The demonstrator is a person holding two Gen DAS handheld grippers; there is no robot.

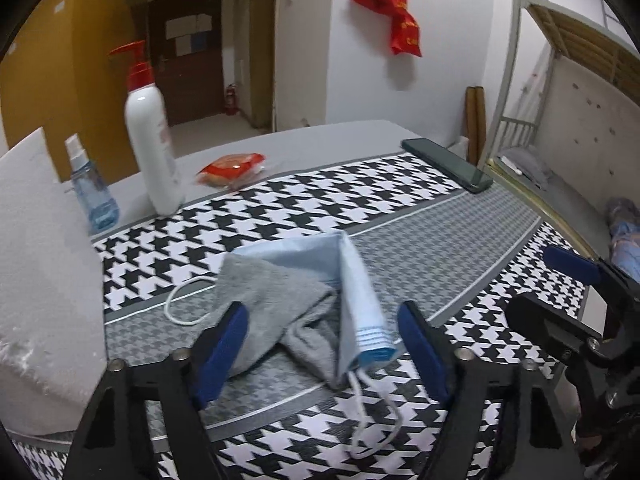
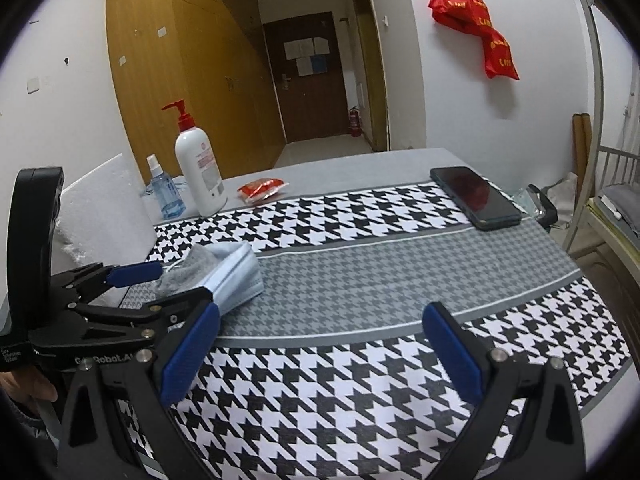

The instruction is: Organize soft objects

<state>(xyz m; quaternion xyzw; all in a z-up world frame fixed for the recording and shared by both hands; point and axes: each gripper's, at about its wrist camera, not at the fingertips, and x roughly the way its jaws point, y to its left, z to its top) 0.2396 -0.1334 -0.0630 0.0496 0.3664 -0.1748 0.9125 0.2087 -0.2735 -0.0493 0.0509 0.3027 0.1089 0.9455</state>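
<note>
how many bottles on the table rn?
2. White pump bottle with a red pump stands at the far left of the table; small blue spray bottle stands just left of it. Anything behind the white foam block is hidden.

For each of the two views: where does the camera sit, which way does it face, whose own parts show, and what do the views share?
Left wrist: on the left claw, angled down at the blue face mask and grey sock between its open fingers; right claw at right edge.
Right wrist: on the right claw, open over bare houndstooth cloth; left claw and a hand at left.
Shared: mask, sock, pump bottle, spray bottle, phone, red packet.
</note>
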